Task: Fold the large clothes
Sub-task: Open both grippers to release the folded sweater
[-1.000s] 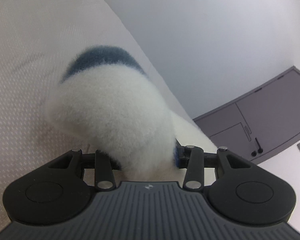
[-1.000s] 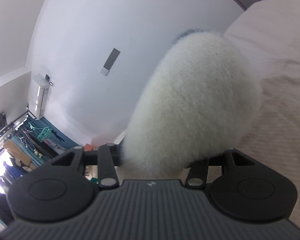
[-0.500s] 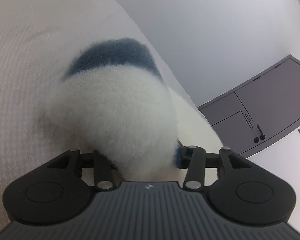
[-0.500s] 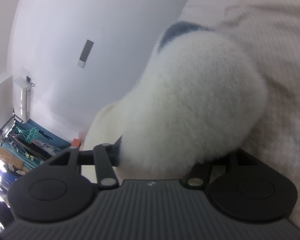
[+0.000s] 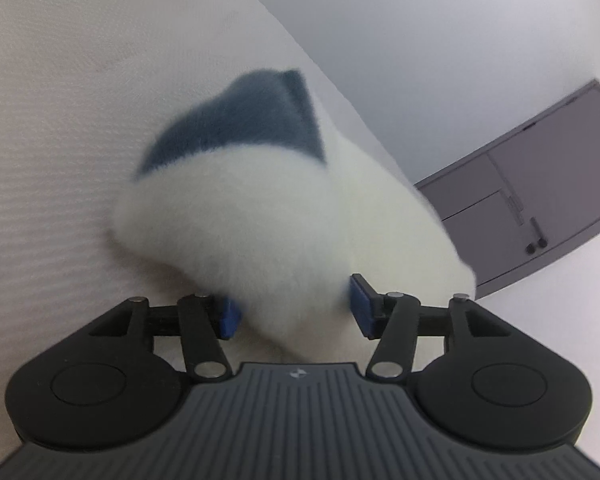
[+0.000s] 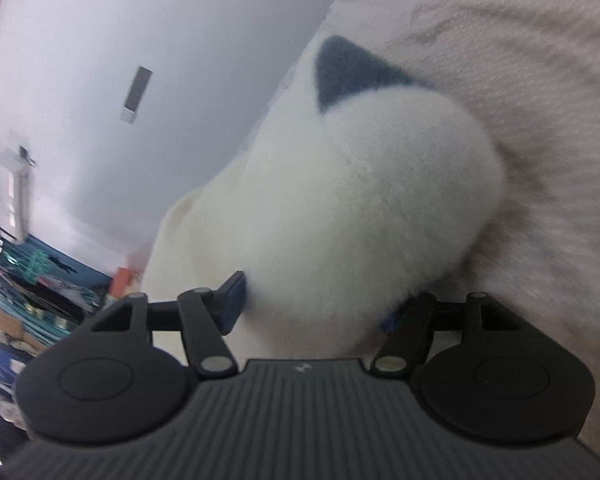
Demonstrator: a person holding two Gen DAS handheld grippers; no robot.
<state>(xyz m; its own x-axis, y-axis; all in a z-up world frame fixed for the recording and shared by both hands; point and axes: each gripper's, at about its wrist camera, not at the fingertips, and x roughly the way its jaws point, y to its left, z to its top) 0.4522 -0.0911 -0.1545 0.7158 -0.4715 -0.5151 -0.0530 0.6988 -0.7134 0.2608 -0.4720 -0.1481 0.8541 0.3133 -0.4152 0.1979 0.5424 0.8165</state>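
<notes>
The fleece garment (image 5: 276, 224) is thick, white and fluffy with a blue-grey panel at its far end, toward 12 o'clock in both wrist views. It looks soft and light, with no stiffness of its own: it bunches into a fat roll and would sag wherever it is not carried. The deep pile gives the pads plenty to bite, though a thick fold could spring out of a shallow pinch, so the doubled edge near each corner seems the best place to take it.

It lies on the pale textured bedcover (image 5: 48, 152), its near end bulging between both tools.

The left gripper (image 5: 294, 312) points down at a shallow slant toward the bed; its jaws are opening, the blue pad at 3 o'clock appearing just clear of the pile, the other half buried in it. The right gripper (image 6: 314, 304) is angled likewise, jaws opening, fleece filling the gap. Blur makes it hard to say whether its pads have fully let go.
</notes>
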